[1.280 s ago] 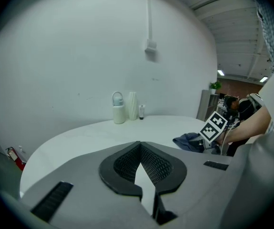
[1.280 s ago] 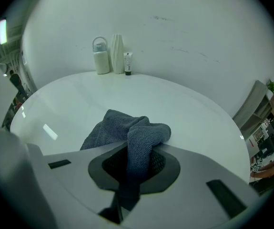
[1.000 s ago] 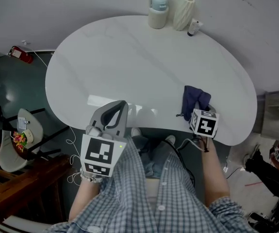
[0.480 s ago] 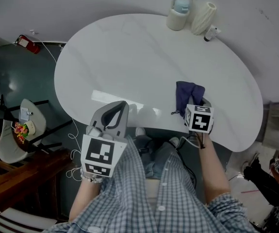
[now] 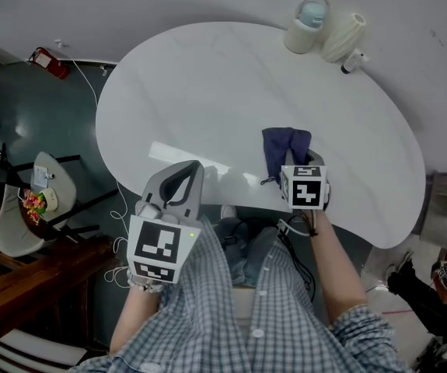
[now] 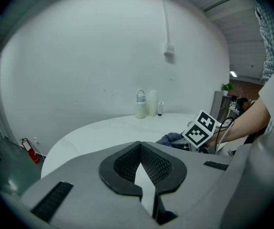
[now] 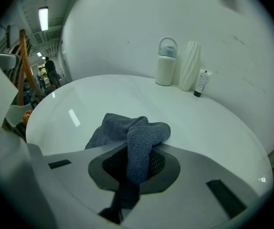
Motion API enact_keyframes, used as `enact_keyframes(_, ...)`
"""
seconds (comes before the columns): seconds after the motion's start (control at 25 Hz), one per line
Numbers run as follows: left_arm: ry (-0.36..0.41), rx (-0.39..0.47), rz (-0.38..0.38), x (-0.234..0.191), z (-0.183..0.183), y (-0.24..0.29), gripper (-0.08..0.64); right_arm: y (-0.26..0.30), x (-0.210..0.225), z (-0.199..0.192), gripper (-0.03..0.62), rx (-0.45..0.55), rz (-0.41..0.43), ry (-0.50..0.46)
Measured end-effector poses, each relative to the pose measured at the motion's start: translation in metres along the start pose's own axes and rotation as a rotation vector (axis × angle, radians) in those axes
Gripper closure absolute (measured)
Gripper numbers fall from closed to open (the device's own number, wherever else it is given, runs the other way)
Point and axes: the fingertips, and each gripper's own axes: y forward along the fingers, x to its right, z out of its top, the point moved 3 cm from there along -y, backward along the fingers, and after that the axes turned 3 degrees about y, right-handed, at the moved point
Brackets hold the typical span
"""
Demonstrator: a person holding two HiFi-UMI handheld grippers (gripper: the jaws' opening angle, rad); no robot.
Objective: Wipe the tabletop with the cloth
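Note:
The white oval tabletop [image 5: 207, 84] fills the head view. A dark blue cloth [image 5: 285, 148] lies bunched on it near the front edge, right of the middle. My right gripper [image 5: 304, 160] is shut on the cloth's near end, and in the right gripper view the cloth [image 7: 132, 130] hangs over the closed jaws of the right gripper [image 7: 137, 150] and spreads onto the table. My left gripper [image 5: 195, 166] hovers at the front edge, left of the cloth, shut and holding nothing. In the left gripper view, the left gripper [image 6: 139, 145] faces the cloth [image 6: 171, 138].
At the table's far right stand a white jug with a handle [image 5: 310, 23], a ribbed white vase [image 5: 343, 36] and a small bottle [image 5: 354, 61]. A chair [image 5: 29, 216] and a red extinguisher [image 5: 48, 59] are on the floor to the left.
My right gripper has dragged the cloth leftward along the table's front part. The left gripper has stayed where it was.

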Motion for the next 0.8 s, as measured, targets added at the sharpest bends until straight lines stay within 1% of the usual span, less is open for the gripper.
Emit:
enact_keyframes(0.2, -0.014, 0.003, 0.02, -0.011, -0.003, -0.004, 0.557, 0.008, -0.032, 0.01, 0.559, 0.004, 0.059, -0.065)
enact_keyframes(0.36, -0.021, 0.005, 0.029, -0.018, -0.004, -0.005, 0.557, 0.011, -0.061, 0.02, 0.558, 0.011, 0.126, -0.11)
enact_keyframes(0.56, -0.022, 0.011, 0.03, -0.025, -0.005, -0.007, 0.557, 0.011, -0.1, 0.024, 0.558, 0.017, 0.187, -0.2)
enact_keyframes(0.8, -0.032, 0.013, 0.02, -0.025, -0.005, -0.003, 0.557, 0.008, -0.123, 0.024, 0.558, 0.019, 0.252, -0.271)
